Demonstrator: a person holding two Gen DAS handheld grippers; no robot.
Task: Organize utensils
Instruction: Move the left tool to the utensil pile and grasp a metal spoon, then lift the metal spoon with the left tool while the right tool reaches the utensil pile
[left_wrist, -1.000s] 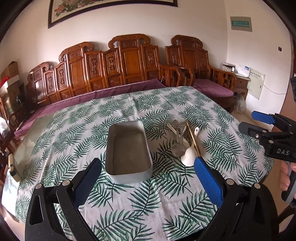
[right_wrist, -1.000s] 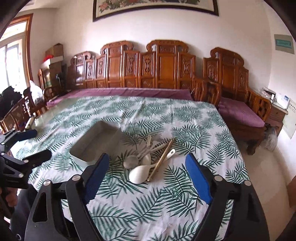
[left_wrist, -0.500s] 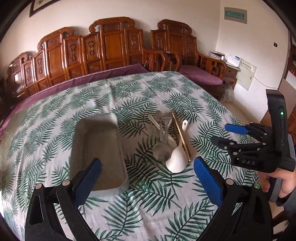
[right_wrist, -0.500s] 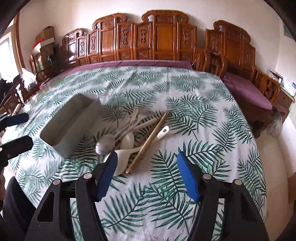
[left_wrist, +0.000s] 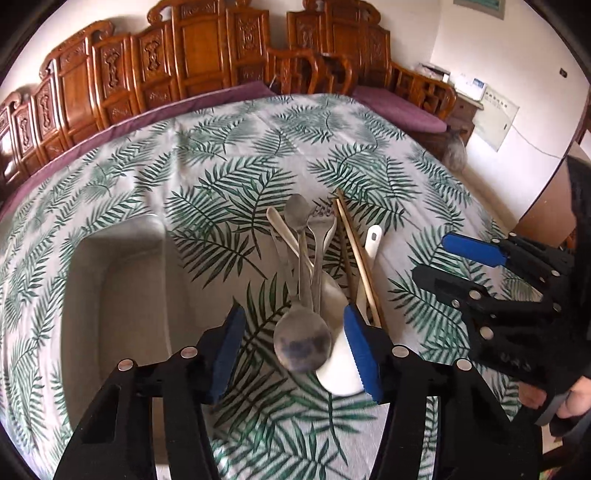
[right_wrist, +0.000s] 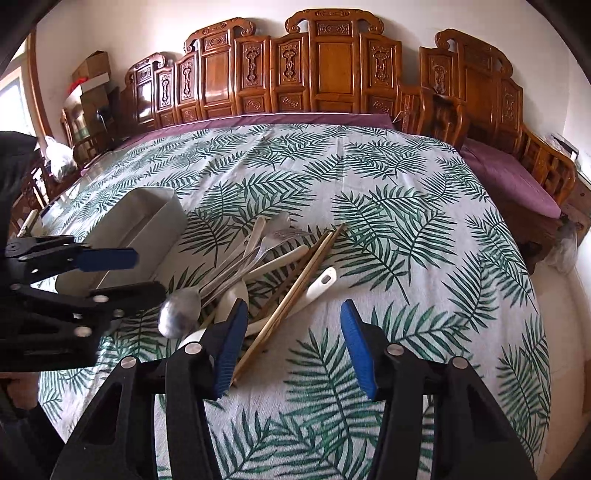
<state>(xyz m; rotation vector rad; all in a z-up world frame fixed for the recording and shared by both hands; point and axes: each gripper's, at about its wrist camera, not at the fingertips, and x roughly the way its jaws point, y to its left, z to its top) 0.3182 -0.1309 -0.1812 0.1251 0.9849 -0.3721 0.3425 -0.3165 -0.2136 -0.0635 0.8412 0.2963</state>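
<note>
A pile of utensils lies on the leaf-print tablecloth: a metal spoon (left_wrist: 302, 338) (right_wrist: 179, 311), a white ladle-like spoon (left_wrist: 341, 373), a metal fork (right_wrist: 275, 236), wooden chopsticks (left_wrist: 356, 254) (right_wrist: 295, 291) and a white handle (right_wrist: 314, 286). A grey rectangular bin (left_wrist: 118, 295) (right_wrist: 136, 229) stands left of the pile. My left gripper (left_wrist: 295, 345) is open, its blue pads on either side of the metal spoon's bowl. My right gripper (right_wrist: 291, 341) is open just right of the pile, its left pad by the chopsticks' near ends.
The table (right_wrist: 424, 229) is covered by the cloth and drops off at the near and right edges. Carved wooden benches (right_wrist: 332, 70) with purple cushions line the far side. Boxes (right_wrist: 90, 74) stand at the far left.
Both grippers have moved forward and down toward the utensil pile. The left gripper now straddles the metal spoon's bowl. Both jaws have narrowed somewhat but stay open.
</note>
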